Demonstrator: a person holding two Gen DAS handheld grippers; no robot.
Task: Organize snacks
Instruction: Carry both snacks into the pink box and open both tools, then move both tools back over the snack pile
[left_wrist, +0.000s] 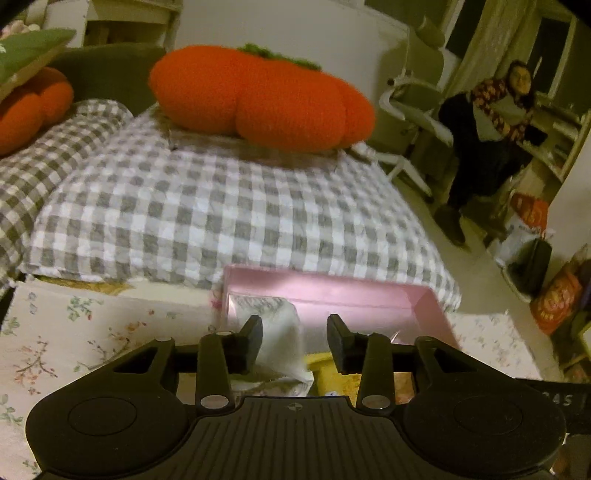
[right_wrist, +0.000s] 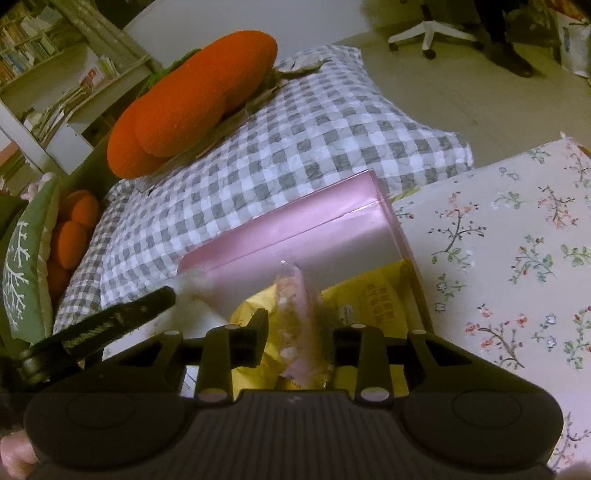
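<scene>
Pink box (left_wrist: 424, 299) lying open on a floral sheet (left_wrist: 74, 332), beside a grey checked duvet (left_wrist: 221, 206) bearing an orange pumpkin cushion (left_wrist: 258, 99). Printed characters on a yellow snack packet (right_wrist: 369, 295) inside the box, too blurred to read. Seated person (left_wrist: 491, 122) visible only from the left wrist; bookshelf (right_wrist: 44, 48) only from the right. Left gripper (left_wrist: 294, 341) slightly parted, a white packet (left_wrist: 284, 343) touching its left finger, not clamped. Right gripper (right_wrist: 301, 341) slightly parted around a pink-patterned clear packet (right_wrist: 299, 321); grip impossible to tell.
</scene>
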